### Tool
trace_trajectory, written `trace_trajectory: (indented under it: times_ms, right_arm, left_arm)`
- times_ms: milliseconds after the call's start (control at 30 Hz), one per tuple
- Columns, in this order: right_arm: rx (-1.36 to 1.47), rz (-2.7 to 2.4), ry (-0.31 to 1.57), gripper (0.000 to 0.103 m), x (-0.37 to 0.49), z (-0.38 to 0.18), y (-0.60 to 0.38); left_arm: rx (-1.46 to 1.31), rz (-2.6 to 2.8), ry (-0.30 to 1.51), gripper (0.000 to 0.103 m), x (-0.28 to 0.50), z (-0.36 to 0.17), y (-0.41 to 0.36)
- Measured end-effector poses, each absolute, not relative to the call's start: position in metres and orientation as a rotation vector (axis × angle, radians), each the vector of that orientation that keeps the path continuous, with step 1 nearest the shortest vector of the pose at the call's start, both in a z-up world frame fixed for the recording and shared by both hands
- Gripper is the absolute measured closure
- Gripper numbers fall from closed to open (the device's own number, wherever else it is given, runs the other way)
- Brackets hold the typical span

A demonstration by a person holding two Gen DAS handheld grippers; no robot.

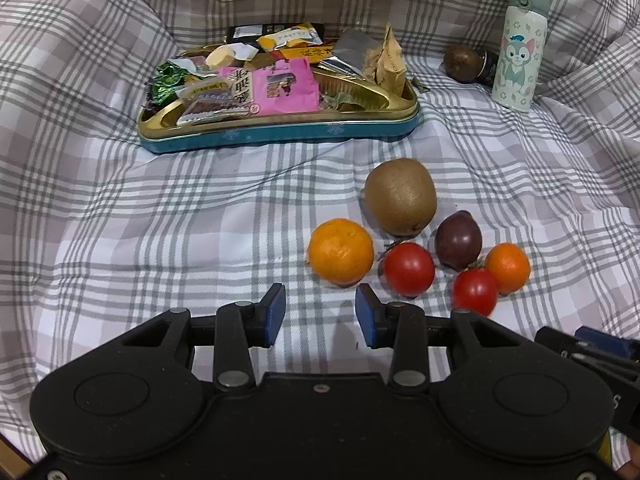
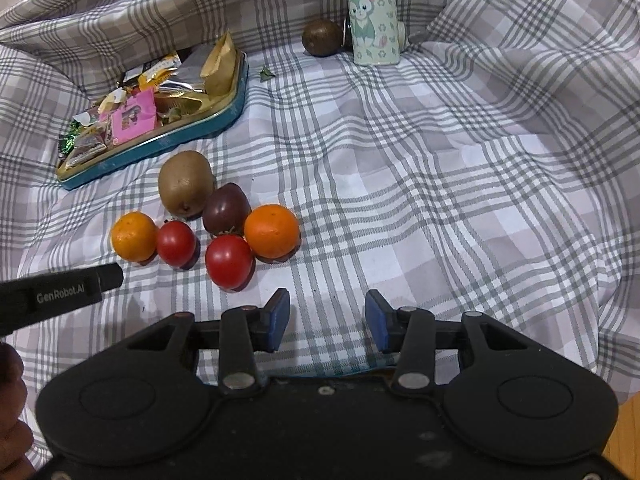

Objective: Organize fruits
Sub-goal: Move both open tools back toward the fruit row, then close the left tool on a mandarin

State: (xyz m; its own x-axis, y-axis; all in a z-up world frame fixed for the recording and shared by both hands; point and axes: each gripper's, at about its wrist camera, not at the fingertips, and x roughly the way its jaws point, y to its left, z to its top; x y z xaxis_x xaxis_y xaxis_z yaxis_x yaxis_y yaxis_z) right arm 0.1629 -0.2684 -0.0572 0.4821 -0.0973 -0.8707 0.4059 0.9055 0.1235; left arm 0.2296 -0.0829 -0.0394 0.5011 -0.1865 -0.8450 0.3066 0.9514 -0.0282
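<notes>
We have six fruits bunched together on the plaid cloth (image 1: 160,220) — a kiwi (image 1: 400,197) at the back, a dark purple fruit (image 1: 458,240) beside it, two oranges (image 1: 341,251) (image 1: 508,268) on the flanks and two tomatoes (image 1: 409,269) (image 1: 476,292) in front, most of them touching a neighbour, which to us looks like the sorted pile. One brown fruit (image 1: 460,62) sits well apart at the back, tucked against a cartoon-cat bottle (image 1: 518,44) — our guess is that it is what's left to bring in. Our left gripper (image 1: 320,310) hovers just short of the near orange, jaws narrow and empty, only cloth between the pads. Our right gripper (image 2: 327,316) hangs to the right of the pile, also narrow, nothing held. The snack tin (image 1: 280,136), full of wrappers, stands behind the fruit and apart from it. The cloth is soft and rumpled, rising in folds all round like bedding, so round fruit may well roll.
</notes>
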Motion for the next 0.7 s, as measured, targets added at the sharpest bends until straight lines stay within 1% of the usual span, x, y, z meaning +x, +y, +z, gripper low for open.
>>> trace_trajectory:
  times_ms: [400, 467, 533, 700]
  right_arm:
    - [0.362, -0.324, 1.036, 0.058, 0.164, -0.064, -0.273]
    - [0.364, -0.324, 1.036, 0.058, 0.165, -0.065, -0.274]
    - [0.366, -0.326, 1.035, 0.058, 0.165, -0.066, -0.274]
    - [0.359, -0.331, 1.028, 0.058, 0.163, -0.065, -0.274]
  left_arm:
    - [0.118, -0.318, 1.002, 0.055, 0.248, -0.046, -0.096]
    - [0.115, -0.315, 1.017, 0.055, 0.252, -0.050, -0.097]
    - [0.109, -0.305, 1.026, 0.051, 0.256, -0.053, -0.098]
    - [0.085, -0.287, 1.046, 0.049, 0.263, -0.059, -0.098]
